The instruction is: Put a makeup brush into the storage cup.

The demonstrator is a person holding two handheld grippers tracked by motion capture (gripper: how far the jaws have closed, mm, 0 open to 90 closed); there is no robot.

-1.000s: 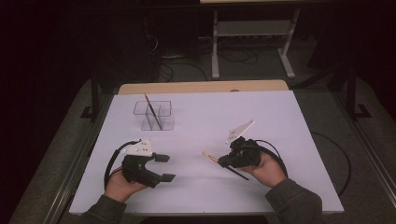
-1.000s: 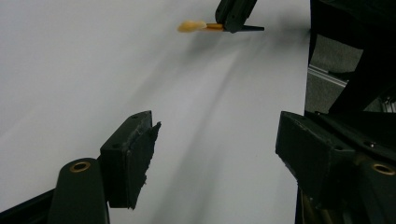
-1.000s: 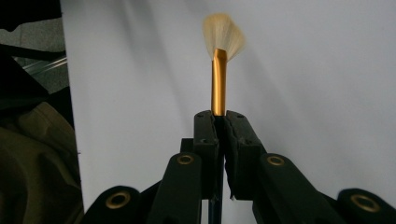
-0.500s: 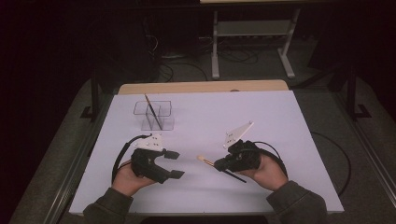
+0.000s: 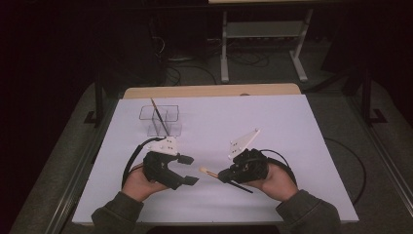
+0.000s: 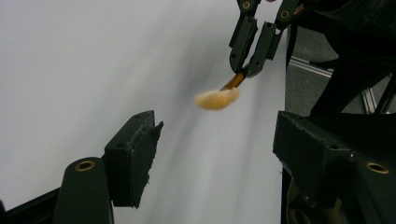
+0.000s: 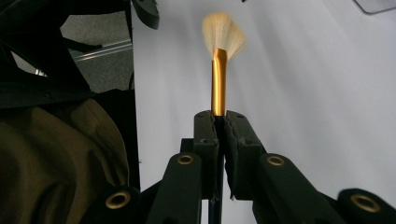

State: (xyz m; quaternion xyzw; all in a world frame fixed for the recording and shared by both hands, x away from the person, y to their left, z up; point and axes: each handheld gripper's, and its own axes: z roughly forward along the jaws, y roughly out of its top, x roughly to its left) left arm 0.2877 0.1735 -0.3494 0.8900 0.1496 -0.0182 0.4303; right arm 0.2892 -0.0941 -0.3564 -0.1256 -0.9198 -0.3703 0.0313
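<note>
A makeup brush (image 5: 208, 171) with pale bristles, a gold ferrule (image 7: 218, 79) and a thin black handle hangs just above the white table. My right gripper (image 5: 225, 175) is shut on its ferrule, and the jaws meet around it in the right gripper view (image 7: 220, 122). The bristles (image 6: 217, 99) point toward my left gripper (image 5: 190, 169), which stands open a short way off. Its two pads (image 6: 135, 156) are wide apart with nothing between them, and the brush tip floats beyond them, apart from both.
A clear divided organiser (image 5: 160, 121) stands at the back left of the white table (image 5: 272, 126), with a thin dark stick leaning in it. Cables trail from both grippers. A dark sleeve (image 7: 56, 158) sits close on the left of the right gripper view.
My right gripper has carried the brush a little left and nearer to the person. My left gripper has shifted right and turned its open jaws toward the bristles.
</note>
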